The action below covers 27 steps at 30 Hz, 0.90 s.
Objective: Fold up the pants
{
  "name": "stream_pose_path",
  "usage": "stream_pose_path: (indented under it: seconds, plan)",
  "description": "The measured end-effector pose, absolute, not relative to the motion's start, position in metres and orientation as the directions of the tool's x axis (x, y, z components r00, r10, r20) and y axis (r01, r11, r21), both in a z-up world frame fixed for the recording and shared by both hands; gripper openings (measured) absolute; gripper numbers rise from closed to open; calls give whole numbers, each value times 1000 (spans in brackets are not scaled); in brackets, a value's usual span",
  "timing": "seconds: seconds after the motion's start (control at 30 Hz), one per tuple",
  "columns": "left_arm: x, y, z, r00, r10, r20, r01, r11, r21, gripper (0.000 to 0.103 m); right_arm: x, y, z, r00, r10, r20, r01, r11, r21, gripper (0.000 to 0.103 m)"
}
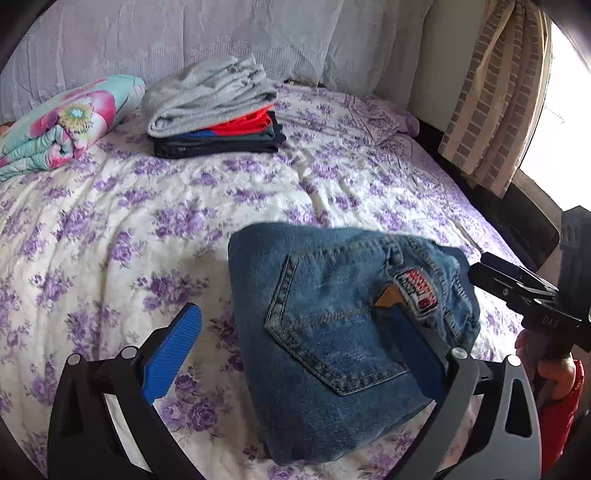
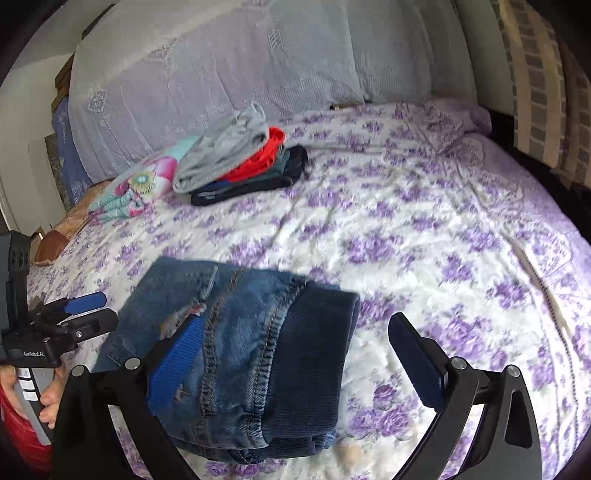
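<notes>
Folded blue jeans (image 1: 332, 325) lie on the flowered bed sheet (image 1: 110, 229), back pocket and label up. My left gripper (image 1: 291, 325) is open, its left blue pad on the sheet and its right finger over the jeans. In the right wrist view the jeans (image 2: 258, 350) show their folded edge and seams. My right gripper (image 2: 295, 339) is open, with the jeans between its fingers, the left pad resting on the denim. The right gripper shows in the left wrist view (image 1: 517, 288), and the left gripper in the right wrist view (image 2: 74, 314).
A stack of folded clothes (image 1: 214, 110), grey on top, sits at the back of the bed. A flowered folded blanket (image 1: 62, 122) lies left of it. A lace-covered headboard (image 1: 184, 33) and a curtain (image 1: 495, 92) stand behind and to the right.
</notes>
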<state>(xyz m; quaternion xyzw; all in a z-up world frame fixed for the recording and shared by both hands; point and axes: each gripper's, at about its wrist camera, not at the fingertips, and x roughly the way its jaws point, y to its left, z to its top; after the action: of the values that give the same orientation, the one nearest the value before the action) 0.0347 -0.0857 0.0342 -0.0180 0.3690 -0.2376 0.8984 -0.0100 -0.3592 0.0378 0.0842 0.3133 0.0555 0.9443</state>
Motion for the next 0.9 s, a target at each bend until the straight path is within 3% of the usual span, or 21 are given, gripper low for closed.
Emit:
stream_pose_path:
  seconds: [0.07,0.17,0.57,0.77,0.9]
  plan:
    - [43,-93,4,565,-428,-706,409,888,-212,99,7,-358,4,730,153,-666,-35,982,186,100]
    - [50,-83,-12,522,-510,-683,395,855,-336,99,11,-382,-14,715,325,-618,-61,911,408,100]
    - [33,-73,-6,536,-557,-635,421,828,-371,98,-23,-378,4,802,240,-547,-53,941,334,100]
    - [29,-79,-2,552,-526,-647,433,844,-317,98,-22,-381,7,781,253,-571,-72,945,320,100]
    - [32,-86,-6,551,-513,-658,425,851,-308,98,-10,-383,-1,748,313,-586,-83,919,386,100]
